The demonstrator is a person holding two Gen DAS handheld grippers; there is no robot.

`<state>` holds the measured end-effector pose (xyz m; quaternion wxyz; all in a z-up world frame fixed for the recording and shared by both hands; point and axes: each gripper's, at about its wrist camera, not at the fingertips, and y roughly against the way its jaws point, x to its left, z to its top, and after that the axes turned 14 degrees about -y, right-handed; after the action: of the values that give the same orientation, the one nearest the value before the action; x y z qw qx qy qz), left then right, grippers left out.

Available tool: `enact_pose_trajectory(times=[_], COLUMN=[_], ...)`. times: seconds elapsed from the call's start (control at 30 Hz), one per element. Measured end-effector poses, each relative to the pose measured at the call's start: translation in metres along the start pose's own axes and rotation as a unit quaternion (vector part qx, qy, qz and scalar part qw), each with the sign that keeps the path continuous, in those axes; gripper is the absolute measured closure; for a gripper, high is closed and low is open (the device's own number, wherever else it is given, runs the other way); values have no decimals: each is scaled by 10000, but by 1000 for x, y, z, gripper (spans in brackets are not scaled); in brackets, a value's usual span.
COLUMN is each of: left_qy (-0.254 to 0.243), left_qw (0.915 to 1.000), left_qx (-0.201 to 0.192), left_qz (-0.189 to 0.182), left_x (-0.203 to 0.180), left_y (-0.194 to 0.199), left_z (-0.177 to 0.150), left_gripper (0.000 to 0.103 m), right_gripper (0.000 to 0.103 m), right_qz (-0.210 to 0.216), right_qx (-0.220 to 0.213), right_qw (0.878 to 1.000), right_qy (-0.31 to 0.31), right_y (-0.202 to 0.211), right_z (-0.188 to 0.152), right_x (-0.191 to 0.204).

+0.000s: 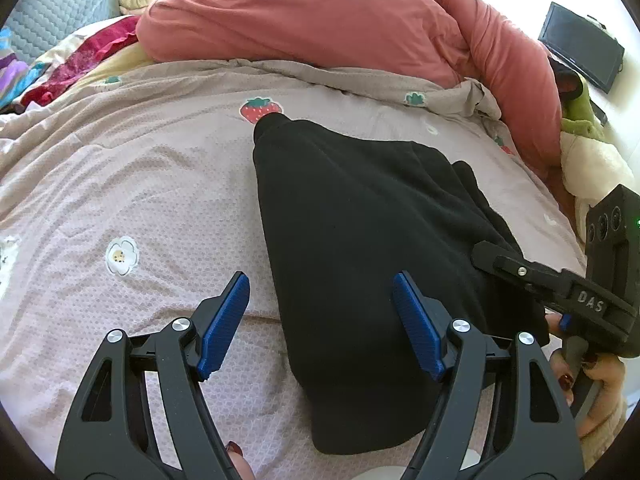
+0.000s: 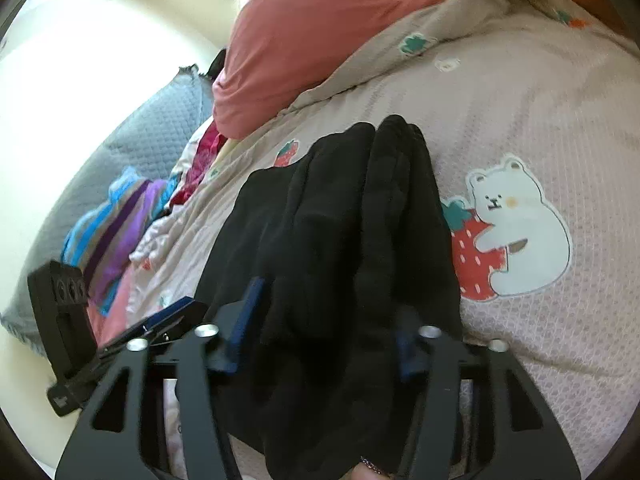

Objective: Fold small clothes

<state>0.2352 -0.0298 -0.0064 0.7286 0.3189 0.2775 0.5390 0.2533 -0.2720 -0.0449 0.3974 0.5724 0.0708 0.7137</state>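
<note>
Left claw [image 1: 320,320] hovers spread over the near-left edge of the black garment [image 1: 360,220] lying on the bed [image 1: 140,184], apparently placed to steady it. Right claw [image 2: 320,340] straddles the bunched right edge; grip cannot be confirmed.

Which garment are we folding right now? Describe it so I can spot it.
Start at the pink duvet heaped at the back, then come down onto the patterned bedspread. The black garment lies there, the only plain dark item, away from the colourful clothes.
</note>
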Motion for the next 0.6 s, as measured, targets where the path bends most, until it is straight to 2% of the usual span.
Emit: enact_pose_trajectory(times=[0.13,0.23,0.43,0.53,0.6], left_qy=[44,52,50,40,15], left_qw=[10000,10000,9998,9998,9998], left_qx=[7,10,-1,53,70], left_qz=[-24,-35,-174,-200,-210], left_x=[0,-1,-5,-9,-12], left_y=[0,2,5,0,-1], left_z=[-1,-1,-5,-9,-12], left_gripper=[37,37,35,33,33], right_gripper=[78,80,81,78,74], right_qz=[-196,-456,-699,-992,-1003], right_qx=[-105,-263,-433,-264,-251], right_qw=[9988,9941,9860,9859,9883], right_qy=[430,945,1448,1324,1118], right_y=[-2,2,12,-2,-5], right_z=[-5,-9,-7,-8,-10], right_x=[11,26,37,20,6])
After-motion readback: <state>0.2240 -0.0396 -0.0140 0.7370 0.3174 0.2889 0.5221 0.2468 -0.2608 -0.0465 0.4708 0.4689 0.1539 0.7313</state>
